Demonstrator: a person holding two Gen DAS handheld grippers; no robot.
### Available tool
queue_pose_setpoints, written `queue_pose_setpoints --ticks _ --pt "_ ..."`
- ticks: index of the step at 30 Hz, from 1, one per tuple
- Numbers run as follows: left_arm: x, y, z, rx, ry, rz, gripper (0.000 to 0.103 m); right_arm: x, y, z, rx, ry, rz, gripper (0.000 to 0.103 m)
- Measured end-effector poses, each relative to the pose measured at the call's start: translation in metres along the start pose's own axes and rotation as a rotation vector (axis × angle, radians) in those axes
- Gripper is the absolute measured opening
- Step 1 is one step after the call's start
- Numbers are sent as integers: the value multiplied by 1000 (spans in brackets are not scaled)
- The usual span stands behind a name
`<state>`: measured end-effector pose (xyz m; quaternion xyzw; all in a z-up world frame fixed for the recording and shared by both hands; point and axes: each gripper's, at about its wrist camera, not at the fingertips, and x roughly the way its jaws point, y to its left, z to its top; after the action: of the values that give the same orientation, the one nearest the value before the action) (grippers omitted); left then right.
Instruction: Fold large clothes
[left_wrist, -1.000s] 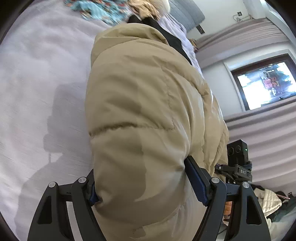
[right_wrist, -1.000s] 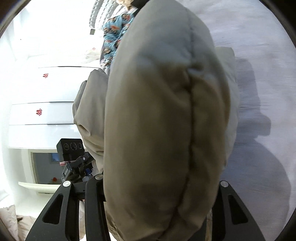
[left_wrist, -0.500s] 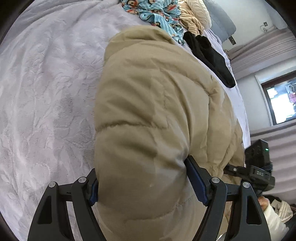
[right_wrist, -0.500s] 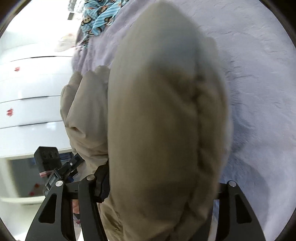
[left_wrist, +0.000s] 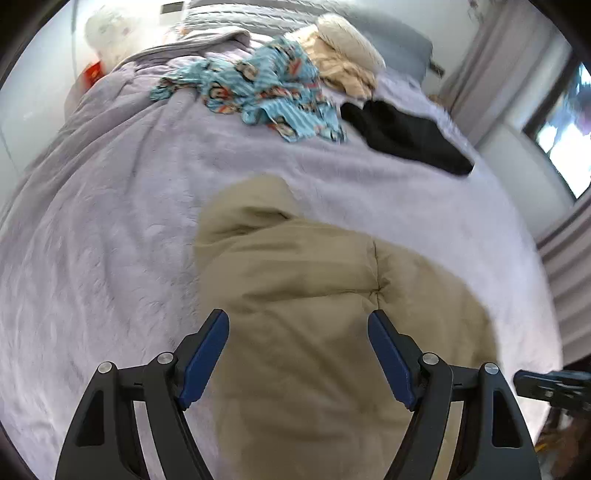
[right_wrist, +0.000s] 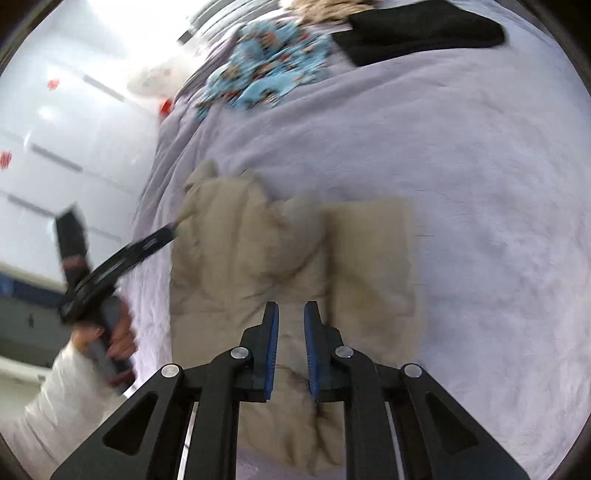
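Note:
A folded beige puffer jacket (left_wrist: 314, 295) lies on the lilac bed cover (left_wrist: 92, 240). My left gripper (left_wrist: 298, 325) hangs above the jacket with its blue pads wide apart and nothing between them. In the right wrist view the jacket (right_wrist: 258, 251) lies in a folded bundle below my right gripper (right_wrist: 291, 314), whose pads stand close together with a narrow gap and hold nothing. The left gripper (right_wrist: 173, 230) shows there at the jacket's left edge, held by a hand.
At the far end of the bed lie a blue patterned garment (left_wrist: 258, 88), a cream garment (left_wrist: 343, 62) and a black garment (left_wrist: 406, 133). White cupboards (right_wrist: 55, 110) stand left of the bed. A window (left_wrist: 565, 140) and curtains are on the right.
Both grippers let go of the jacket and pulled up and back. The jacket now lies folded on the bed. The right jaws have narrowed.

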<state>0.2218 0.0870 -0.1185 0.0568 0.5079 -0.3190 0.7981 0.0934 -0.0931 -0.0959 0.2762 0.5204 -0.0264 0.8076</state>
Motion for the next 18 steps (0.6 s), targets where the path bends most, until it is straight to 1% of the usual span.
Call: queue_pose_setpoints --ticks 1,2,3,4,5,7,8,9,10,11,12,14,16,18 --pt "8 -6 -1 3 8 10 79 9 1 7 -5 -7 -17 16" --pt "11 -8 -2 0 7 19 79 13 -4 12 13 -17 -23 20" --pt "12 -6 -1 -15 5 24 79 18 -18 14 64 -22 1 36" --pt "10 -2 -1 -36 0 18 79 16 -31 9 123 -15 41 46" --pt "6 6 -1 -54 -5 18 79 29 -48 10 203 -9 95 56" --pt "9 16 4 -87 -11 29 79 55 -74 14 326 15 202 56" --pt "12 19 7 -95 -8 32 79 68 -77 20 364 20 235 56" --pt "15 22 7 -97 -1 39 79 79 -82 23 415 19 299 56" --pt "21 22 9 -93 7 49 79 87 -85 25 457 14 371 56" --pt "25 21 8 -89 12 56 79 91 -85 26 478 15 407 42" --pt "31 18 9 -81 21 65 79 97 -82 29 483 18 409 13" --pt "40 5 9 -56 31 79 79 103 -77 34 446 41 301 11" --pt "48 -19 6 -3 38 93 79 104 -83 29 414 63 191 10" --pt "52 -37 2 48 41 111 79 104 -95 22 393 74 135 9"
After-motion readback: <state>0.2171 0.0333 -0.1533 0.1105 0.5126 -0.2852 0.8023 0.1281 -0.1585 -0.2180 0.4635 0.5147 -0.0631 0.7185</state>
